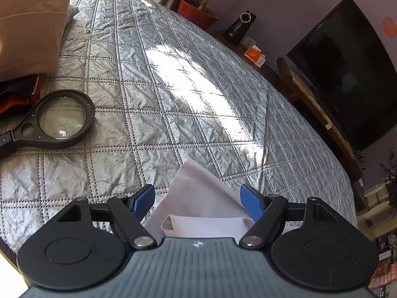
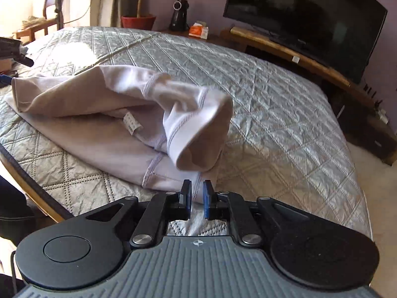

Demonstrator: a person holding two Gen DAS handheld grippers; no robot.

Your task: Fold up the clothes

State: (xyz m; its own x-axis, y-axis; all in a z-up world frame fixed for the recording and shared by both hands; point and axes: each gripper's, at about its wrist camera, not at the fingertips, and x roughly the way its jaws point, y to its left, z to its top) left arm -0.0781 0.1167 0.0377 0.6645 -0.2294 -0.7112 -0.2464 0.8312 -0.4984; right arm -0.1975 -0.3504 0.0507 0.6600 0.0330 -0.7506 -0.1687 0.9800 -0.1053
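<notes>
Pale garment [image 2: 99,114] lies bunched on the bed [image 2: 273,104], long axis running far-left to near-right; looks light, limp, likely slippery, best gripped at hems; right gripper [image 2: 197,198] nearly closed on its near hem, left gripper [image 1: 197,200] wide open over a corner.

On the bed [image 2: 273,104] the garment [image 2: 104,114] lies near its front edge. The magnifying glass [image 1: 62,118] lies on the bed's left part, a pillow [image 1: 29,24] behind it. The television [image 2: 305,15] stands beyond the bed's far right side.
</notes>
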